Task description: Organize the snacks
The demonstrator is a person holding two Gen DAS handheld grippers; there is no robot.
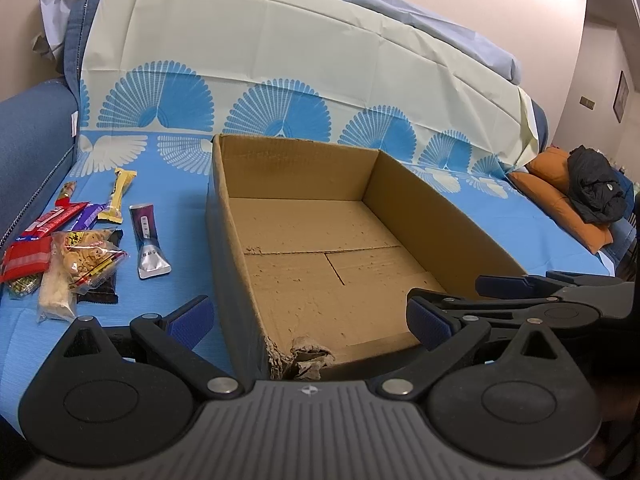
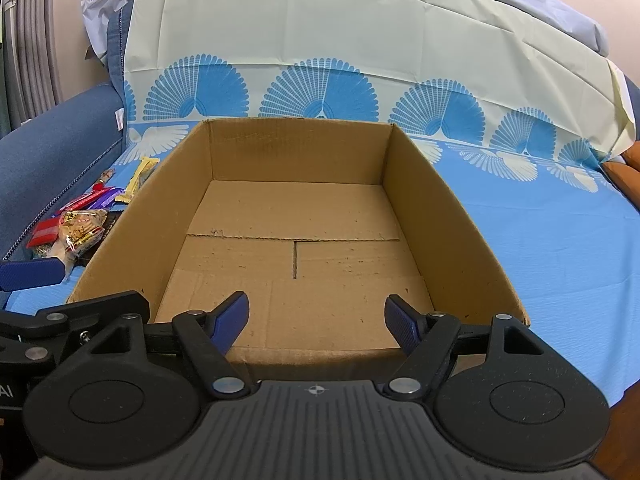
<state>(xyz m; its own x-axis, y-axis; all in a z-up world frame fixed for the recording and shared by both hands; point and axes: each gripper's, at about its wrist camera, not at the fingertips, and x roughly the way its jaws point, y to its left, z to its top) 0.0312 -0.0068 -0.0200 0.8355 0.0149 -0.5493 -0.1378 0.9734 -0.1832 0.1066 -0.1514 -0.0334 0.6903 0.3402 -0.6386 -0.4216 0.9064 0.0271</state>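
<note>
Right wrist view looks down over a sofa (image 2: 48, 152) draped in a blue fan-print cloth (image 2: 560, 240), with an open cardboard box (image 2: 448, 208) sitting on it. Its floor is bare, so I judge nothing has been sorted yet; all the snacks are left to move. They lie in a pile (image 2: 76, 228) on the cloth just beside the box's left wall. The right gripper (image 2: 316, 320) hangs over the box's near edge, jaws apart with nothing between them.

Left wrist view shows the pile (image 1: 68, 248) more fully: red packs, a clear bag of crackers, a yellow bar (image 1: 116, 196), and a silver pouch (image 1: 148, 244) lying a little apart. The left gripper (image 1: 308, 320) also stands wide and empty, straddling the box's torn near corner (image 1: 300, 360). Only this view shows an orange cushion (image 1: 556, 188) with dark clothing (image 1: 596, 188) on it, far right.
</note>
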